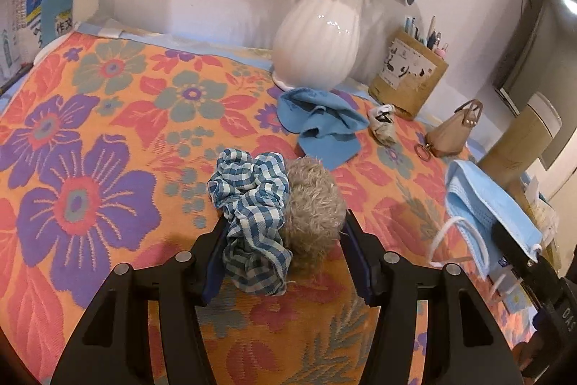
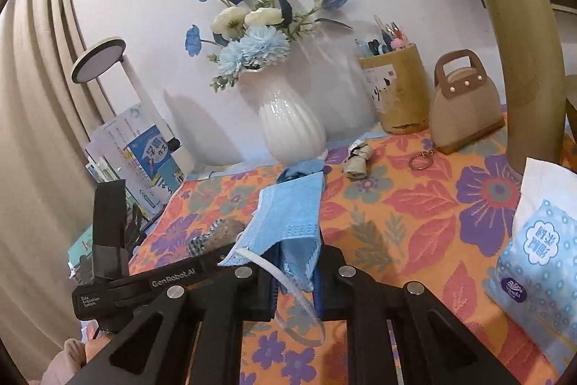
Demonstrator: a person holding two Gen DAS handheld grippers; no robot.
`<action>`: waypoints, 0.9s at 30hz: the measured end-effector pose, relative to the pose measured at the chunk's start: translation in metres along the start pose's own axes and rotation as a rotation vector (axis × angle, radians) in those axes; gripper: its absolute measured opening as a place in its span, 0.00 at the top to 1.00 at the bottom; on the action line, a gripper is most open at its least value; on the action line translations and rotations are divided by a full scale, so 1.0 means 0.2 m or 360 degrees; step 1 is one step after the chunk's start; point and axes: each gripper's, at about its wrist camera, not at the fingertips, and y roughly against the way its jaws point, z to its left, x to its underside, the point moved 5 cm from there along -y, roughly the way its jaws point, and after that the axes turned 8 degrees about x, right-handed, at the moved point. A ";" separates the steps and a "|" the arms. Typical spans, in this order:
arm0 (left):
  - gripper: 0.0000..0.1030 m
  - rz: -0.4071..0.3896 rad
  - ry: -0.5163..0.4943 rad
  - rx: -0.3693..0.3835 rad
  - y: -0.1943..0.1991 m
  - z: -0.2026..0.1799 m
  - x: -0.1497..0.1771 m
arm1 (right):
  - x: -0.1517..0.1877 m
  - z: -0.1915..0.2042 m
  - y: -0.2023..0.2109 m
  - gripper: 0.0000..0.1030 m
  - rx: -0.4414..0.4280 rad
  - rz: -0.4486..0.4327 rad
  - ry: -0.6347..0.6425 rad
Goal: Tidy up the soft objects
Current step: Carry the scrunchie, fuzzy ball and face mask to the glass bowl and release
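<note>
Blue face mask (image 2: 288, 222) clamped, right gripper (image 2: 294, 280) | tissue pack (image 2: 537, 251) beside

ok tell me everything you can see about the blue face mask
The face mask is a light blue pleated disposable one, thin non-woven fabric by the look of it, with white elastic ear loops. It is folded over and pinched between the closed fingers of the right tool, lifted clear of the floral tablecloth. Its free end sticks up and away from the tool, and one loop dangles below. In the left wrist view it hangs at the right edge.
</note>
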 end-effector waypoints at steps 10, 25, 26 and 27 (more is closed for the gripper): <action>0.47 0.0016 -0.0202 -0.0120 0.20 -0.42 -0.34 | -0.37 0.01 0.31 0.87 -0.0014 -0.0136 0.0044; 0.47 -0.0053 -0.0617 0.0255 0.15 -1.52 -0.69 | -1.14 -0.63 0.82 0.87 0.0322 -0.0361 -0.0158; 0.47 -0.0044 -0.0640 0.0288 0.13 -1.58 -0.67 | -1.14 -0.68 0.84 0.87 0.0350 -0.0360 -0.0173; 0.47 -0.0027 -0.0671 0.0349 0.12 -1.66 -0.65 | -1.15 -0.73 0.86 0.87 0.0378 -0.0357 -0.0187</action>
